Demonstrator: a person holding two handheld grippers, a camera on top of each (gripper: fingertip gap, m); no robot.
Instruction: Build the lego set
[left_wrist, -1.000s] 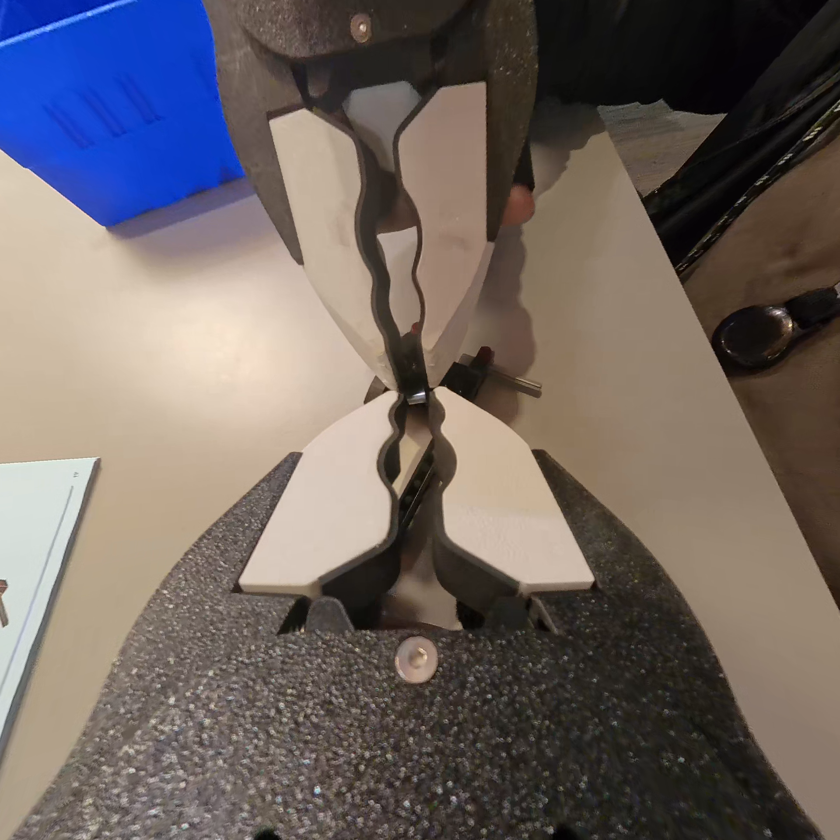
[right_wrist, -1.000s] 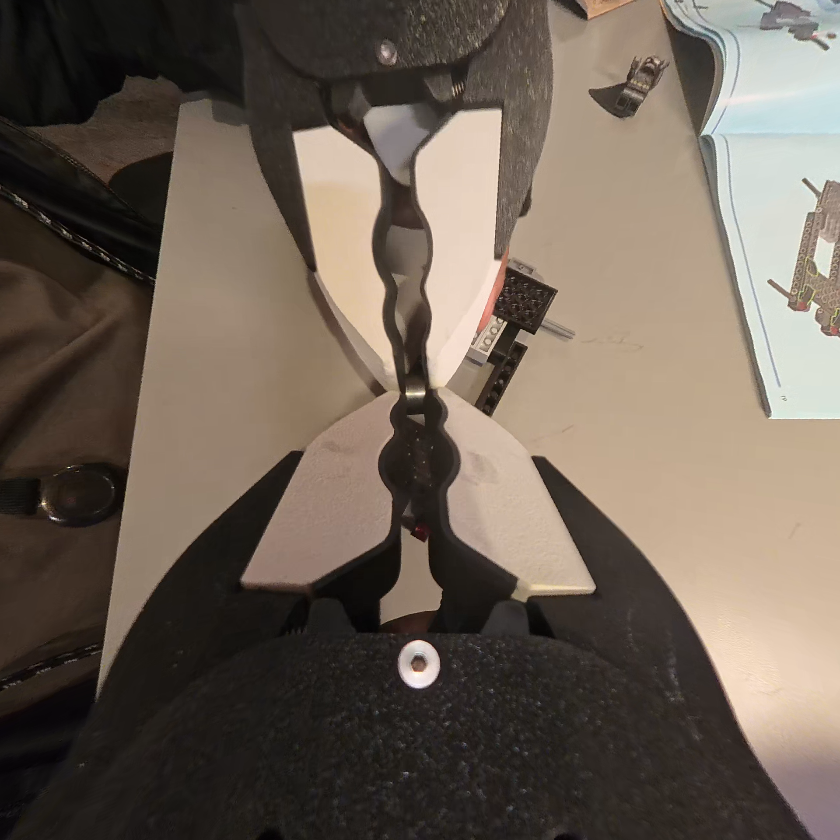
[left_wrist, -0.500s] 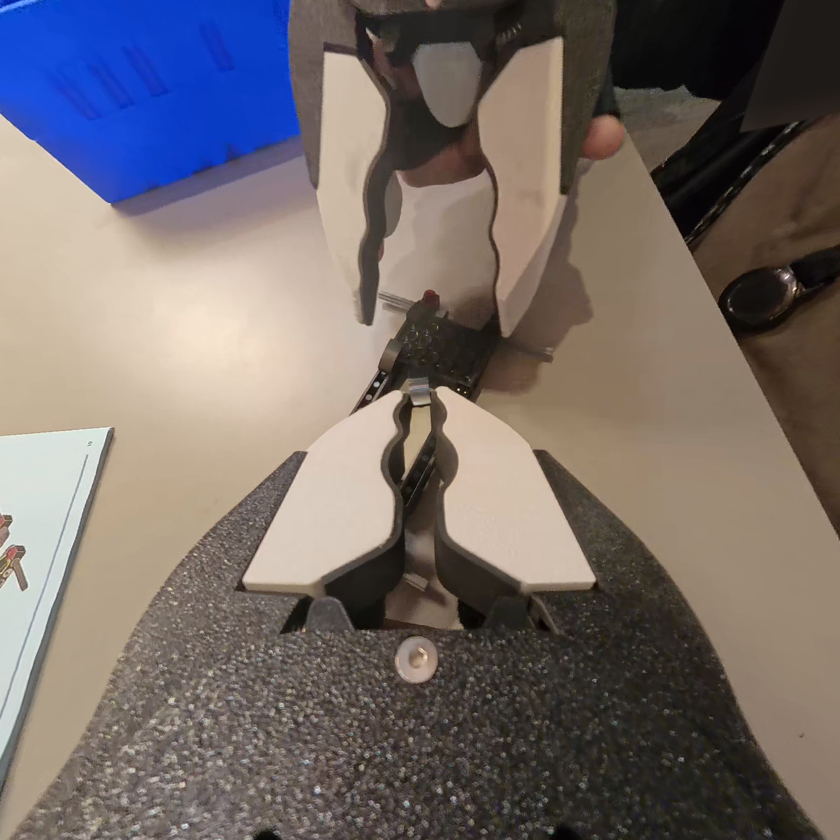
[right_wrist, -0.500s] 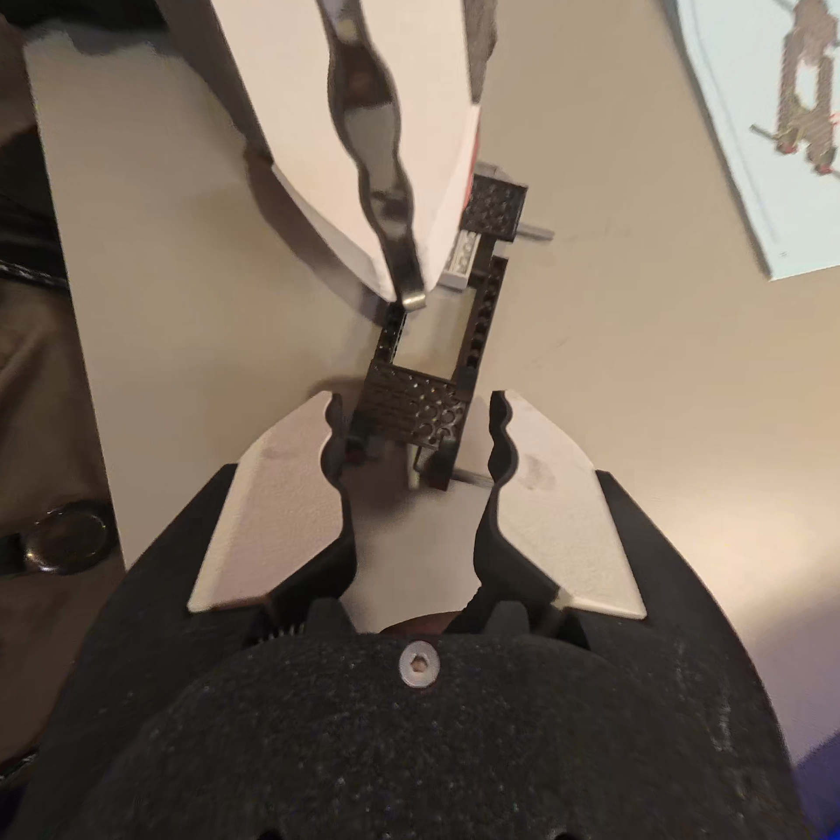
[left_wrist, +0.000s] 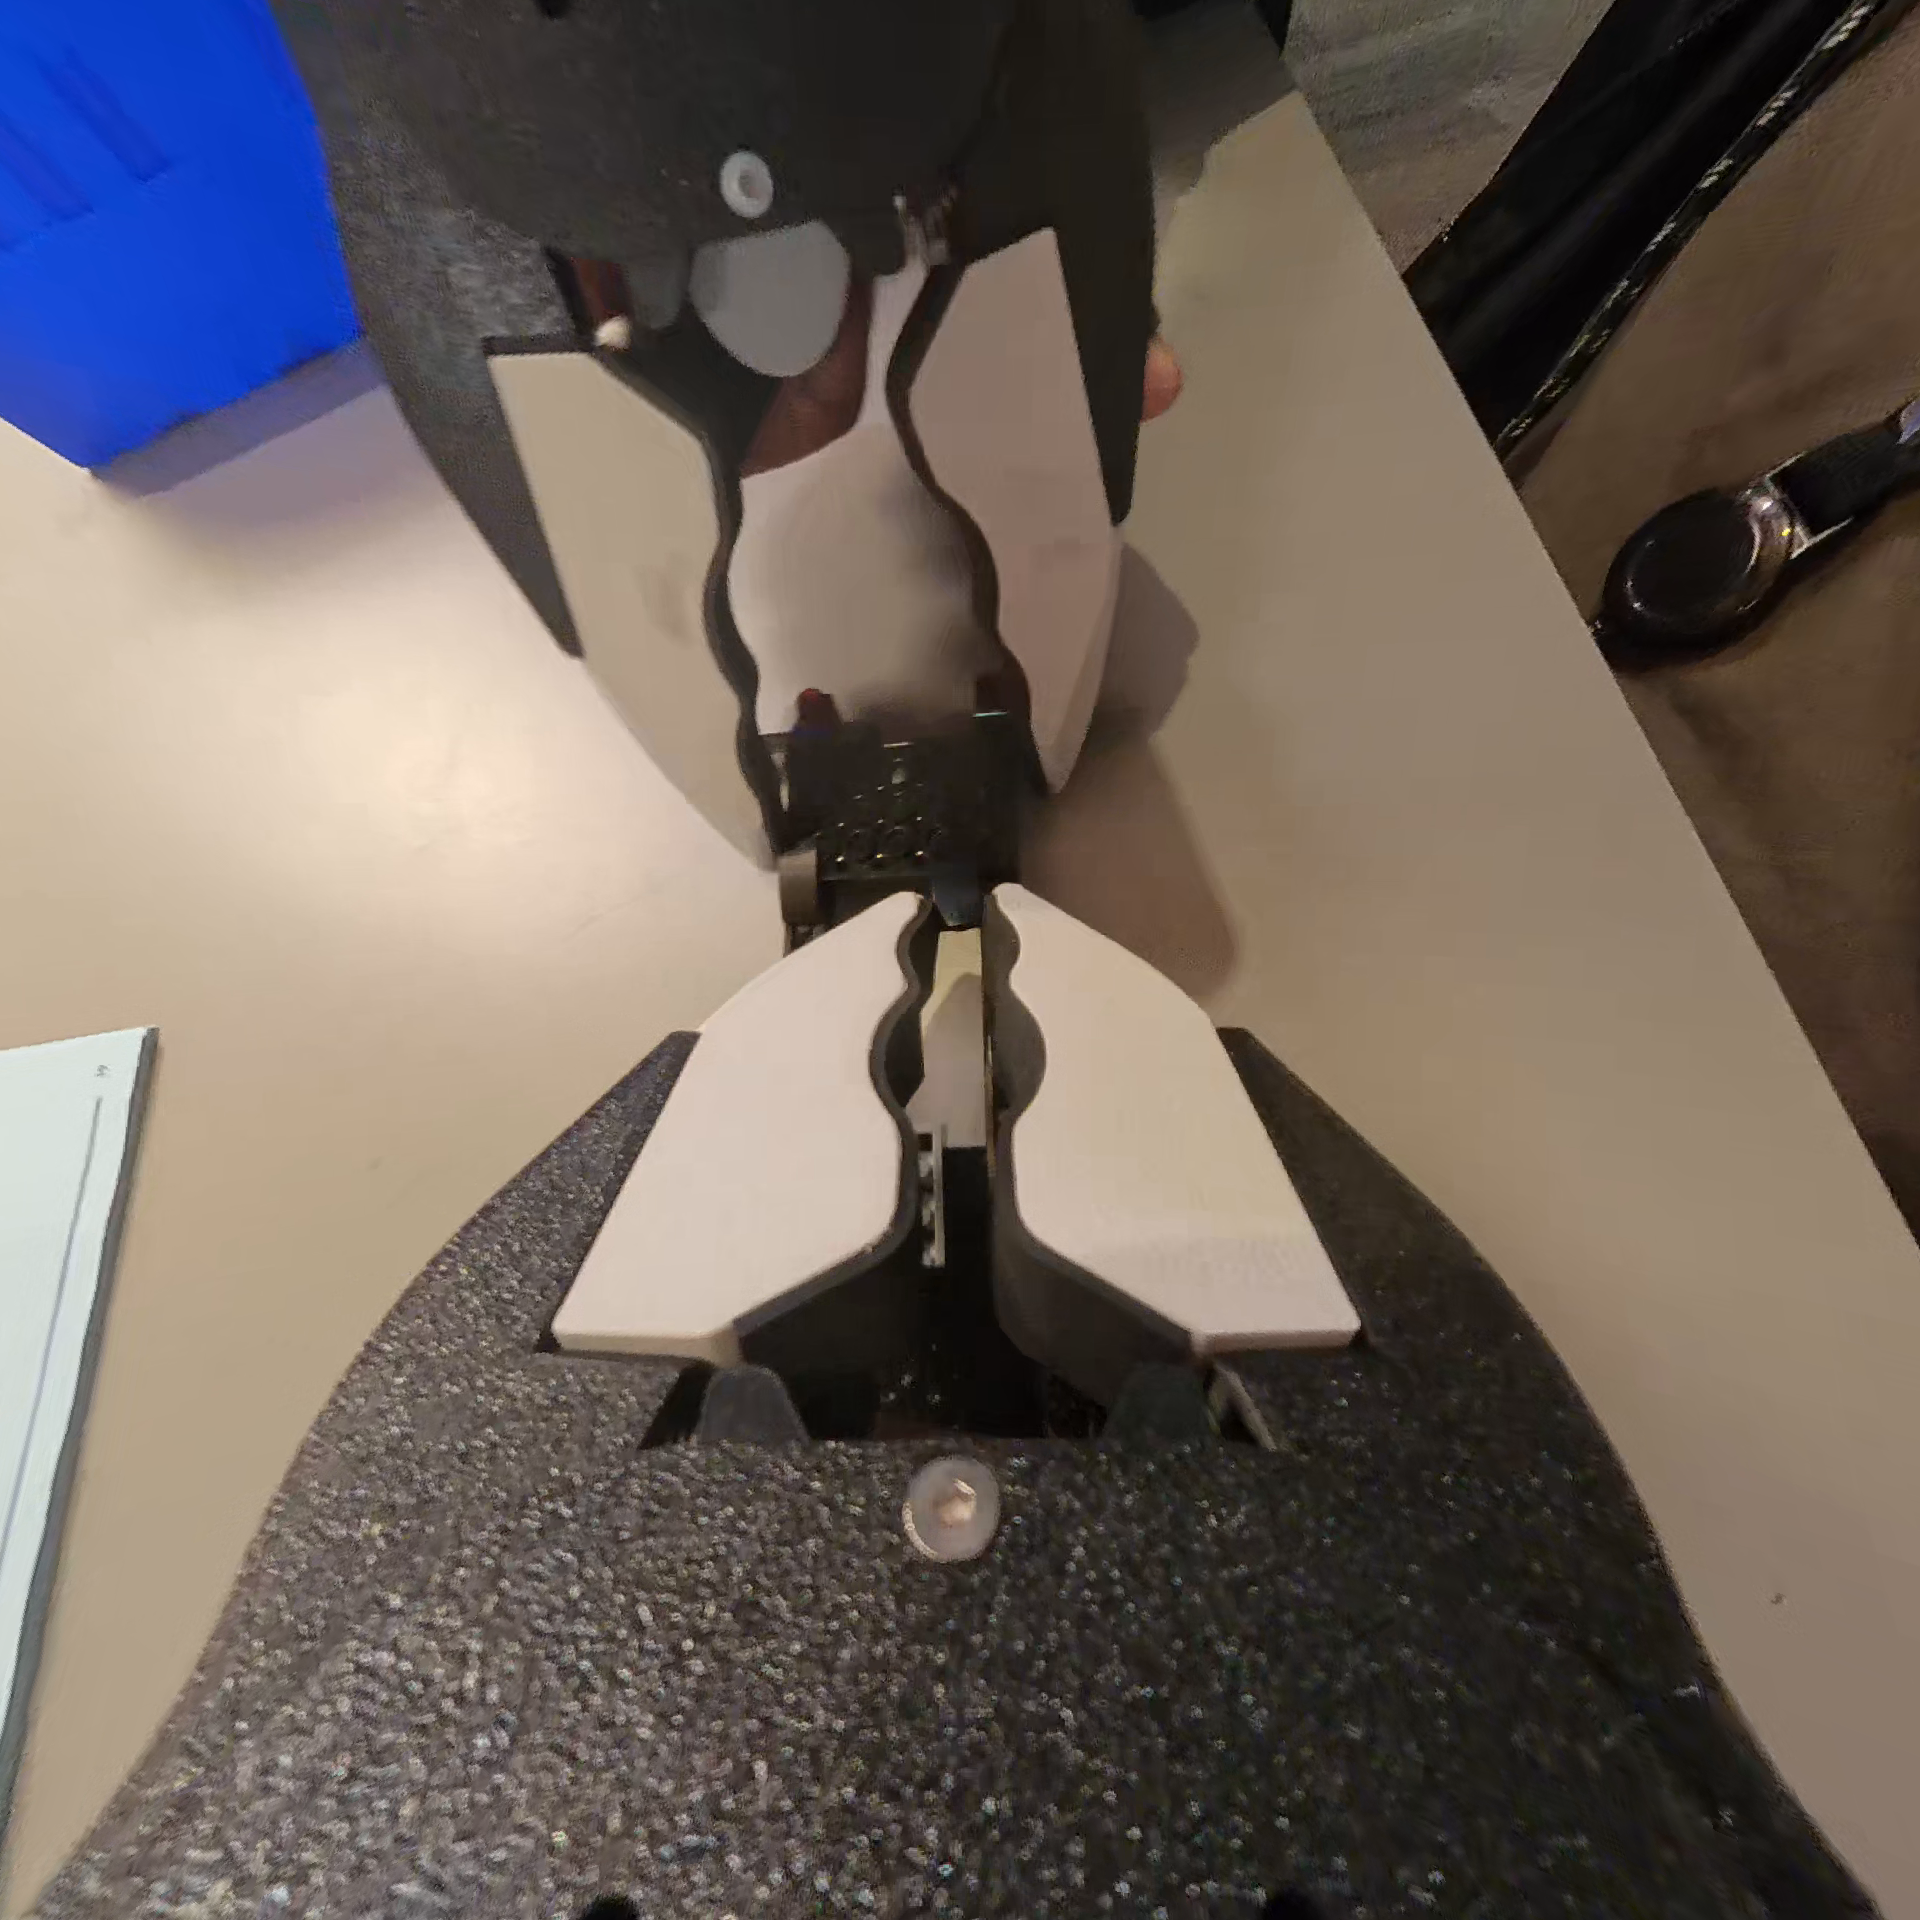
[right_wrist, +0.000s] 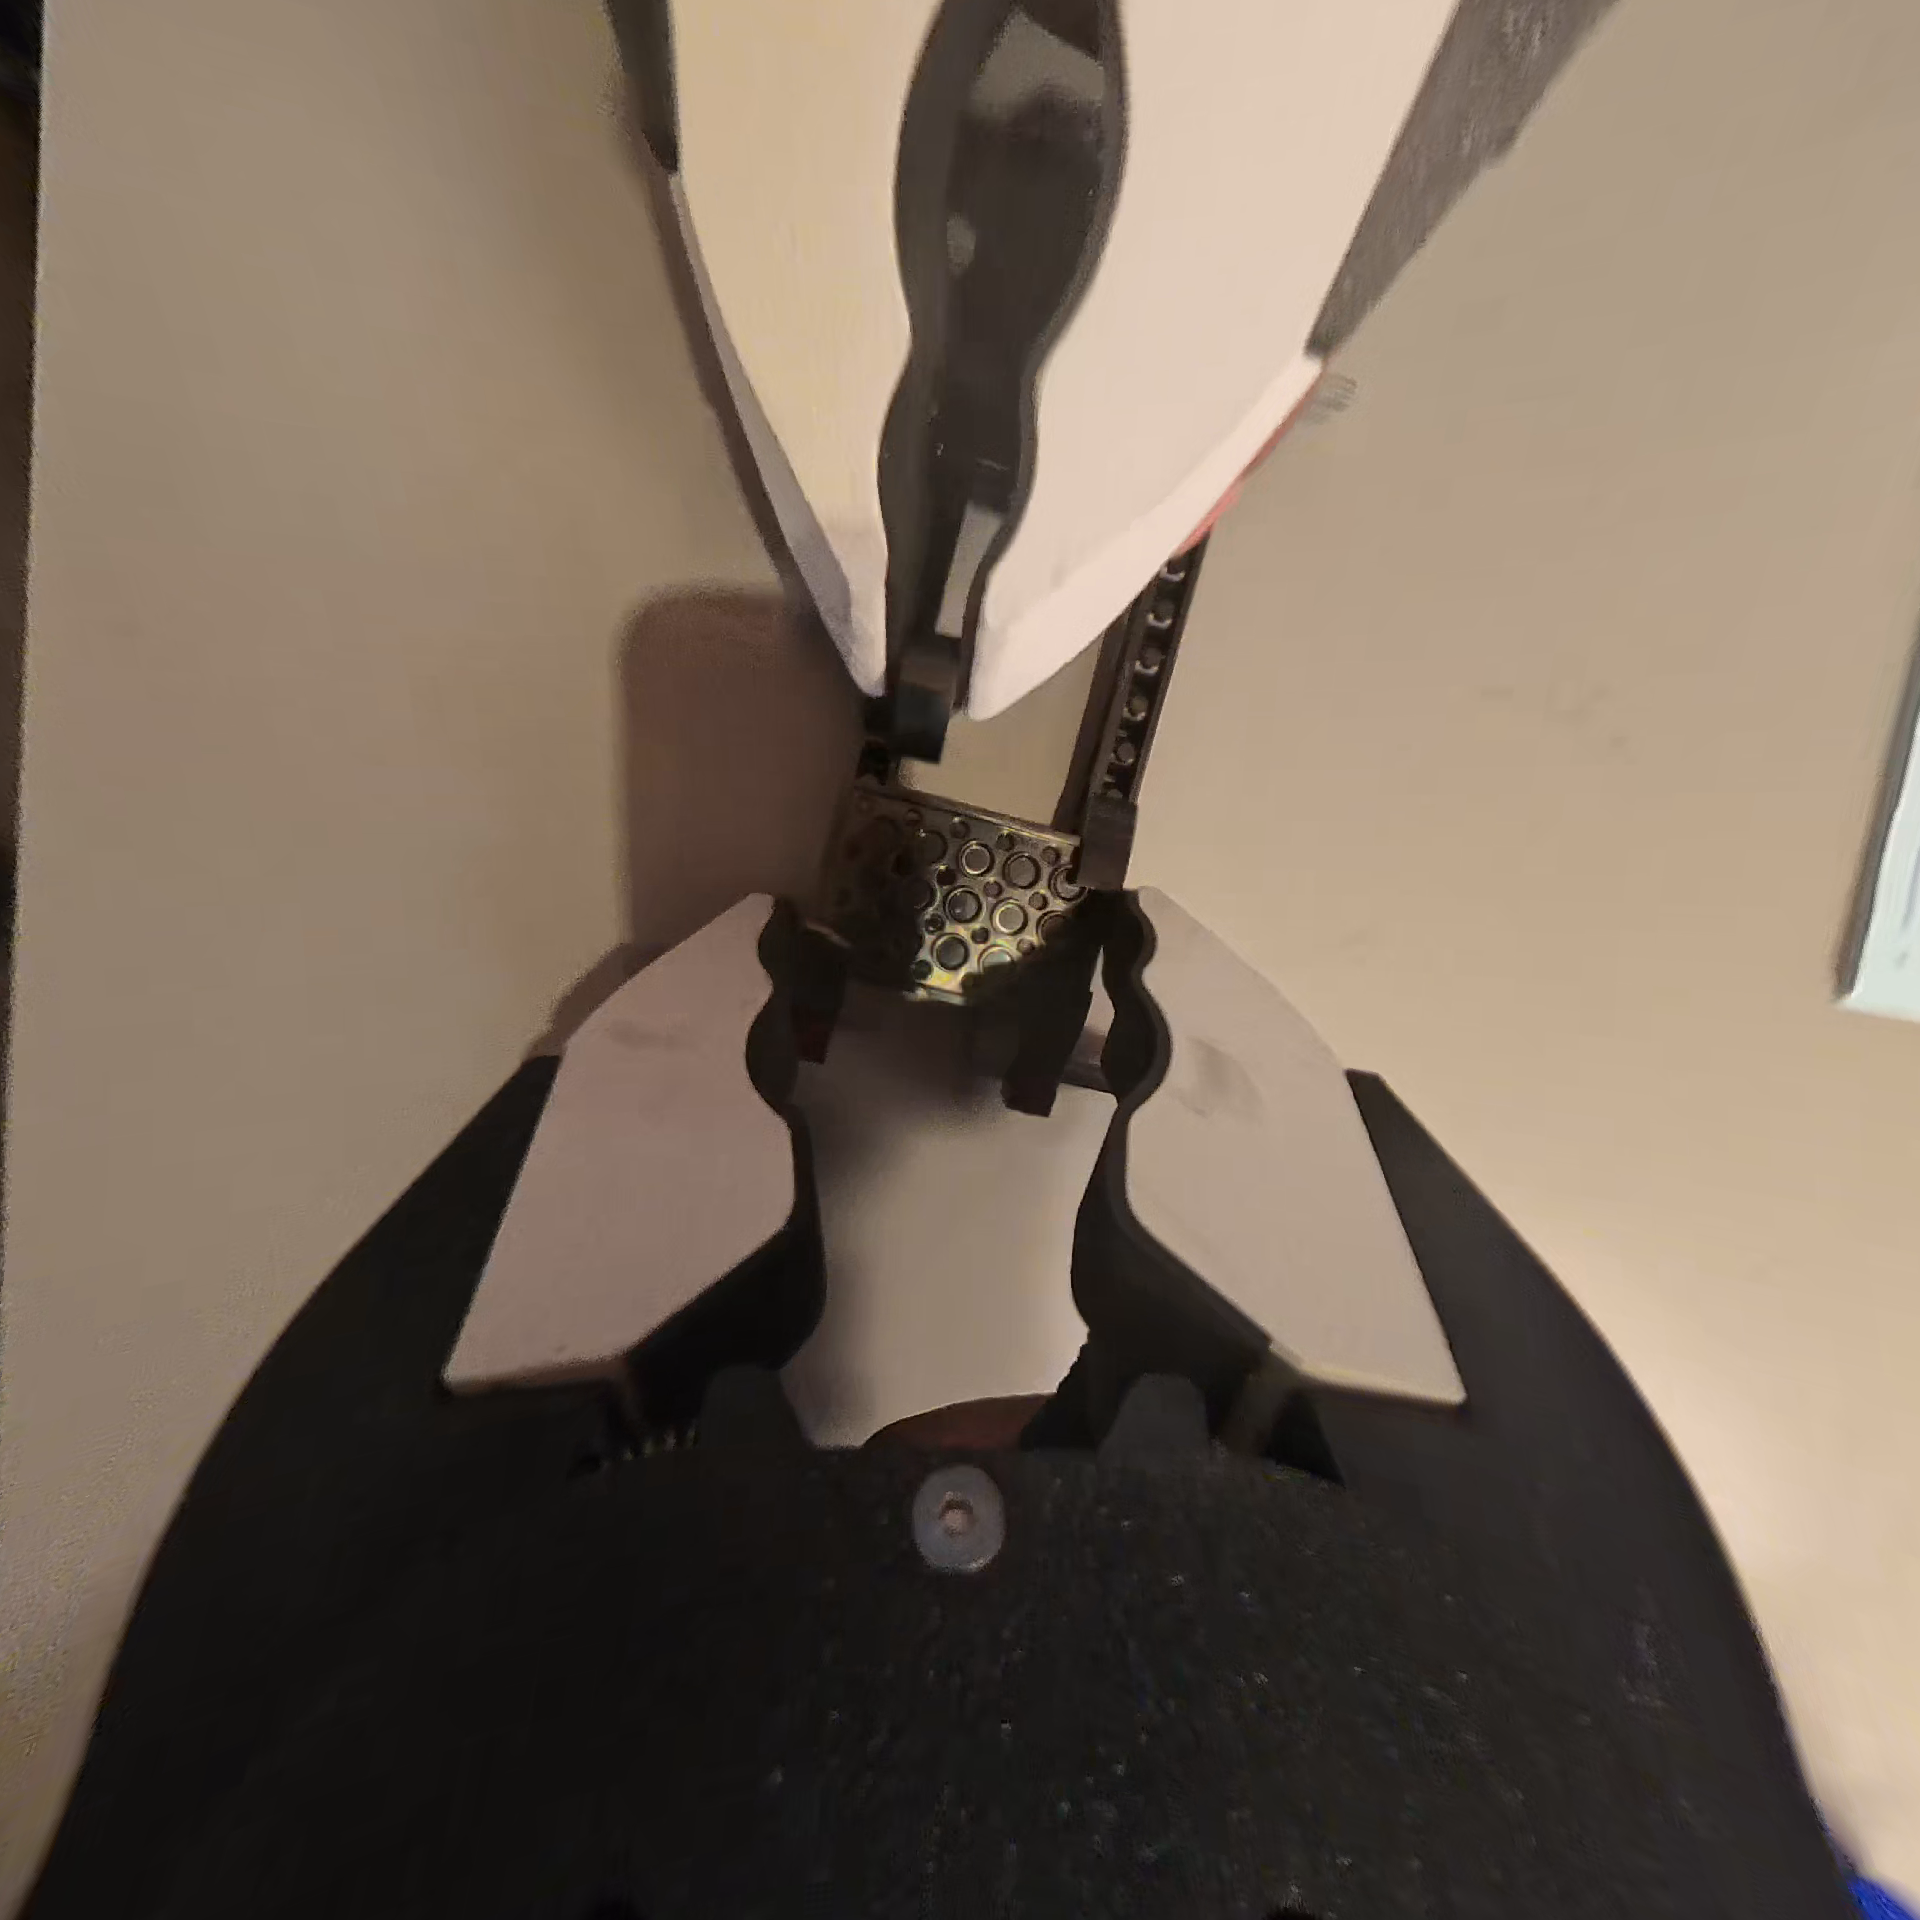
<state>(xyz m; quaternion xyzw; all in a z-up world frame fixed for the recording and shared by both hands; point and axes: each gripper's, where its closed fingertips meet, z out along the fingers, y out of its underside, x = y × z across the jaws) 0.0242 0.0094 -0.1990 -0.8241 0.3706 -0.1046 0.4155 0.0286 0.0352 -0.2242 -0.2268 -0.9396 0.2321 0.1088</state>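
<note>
While the left tongs pinch a black beam of the brick frame on the desk, the right tongs straddle its studded plate, wide; no legible writing.

Glossy black plastic brick frame, smooth matt beige tabletop, matt blue plastic bin, grainy black tool housing

Black studded brick frame, beige table, blue bin.
</note>
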